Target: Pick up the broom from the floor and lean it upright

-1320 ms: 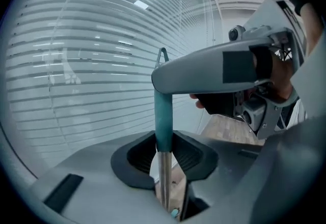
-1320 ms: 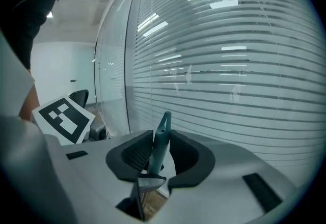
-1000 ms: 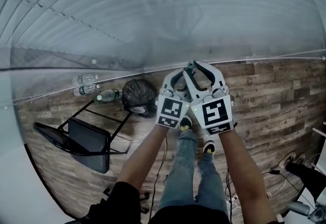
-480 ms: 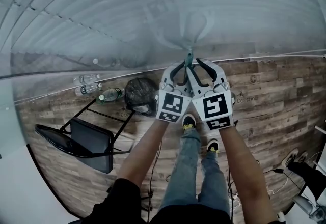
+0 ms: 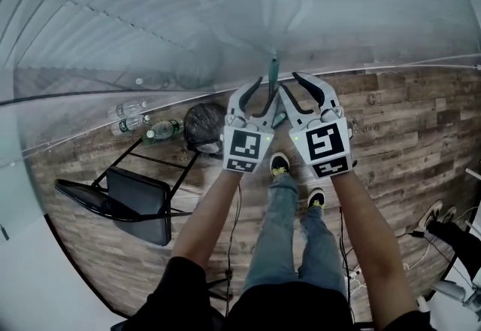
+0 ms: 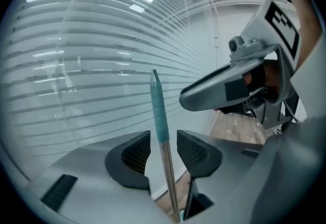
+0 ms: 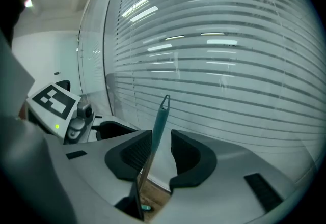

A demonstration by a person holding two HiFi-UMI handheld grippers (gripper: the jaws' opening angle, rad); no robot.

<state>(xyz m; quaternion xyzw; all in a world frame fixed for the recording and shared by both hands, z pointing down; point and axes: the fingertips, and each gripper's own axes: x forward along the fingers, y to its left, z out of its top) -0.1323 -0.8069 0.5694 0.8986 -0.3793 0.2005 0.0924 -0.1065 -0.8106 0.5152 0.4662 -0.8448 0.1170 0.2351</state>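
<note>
The broom handle (image 5: pixel 273 77) stands upright, a metal shaft with a teal grip, its tip close to the striped glass wall (image 5: pixel 225 6); whether they touch I cannot tell. My left gripper (image 5: pixel 259 92) has just been opening. In the left gripper view the teal grip (image 6: pixel 159 111) runs between the pads (image 6: pixel 133 156) with a gap on each side. My right gripper (image 5: pixel 293 90) is open too. In the right gripper view the handle (image 7: pixel 159 118) rises between its jaws, close to the left pad (image 7: pixel 136 150) and apart from the other. The broom head is hidden.
A black folding chair (image 5: pixel 128 198) lies tipped over on the wooden floor at the left. A black bin bag (image 5: pixel 204 126) and plastic bottles (image 5: pixel 131 115) sit along the wall's foot. The person's legs and shoes (image 5: pixel 279 165) are below the grippers. Cables (image 5: pixel 421 235) lie at the right.
The left jaws have spread off the handle and that gripper has shifted a little left. More of the teal grip now stands above both grippers.
</note>
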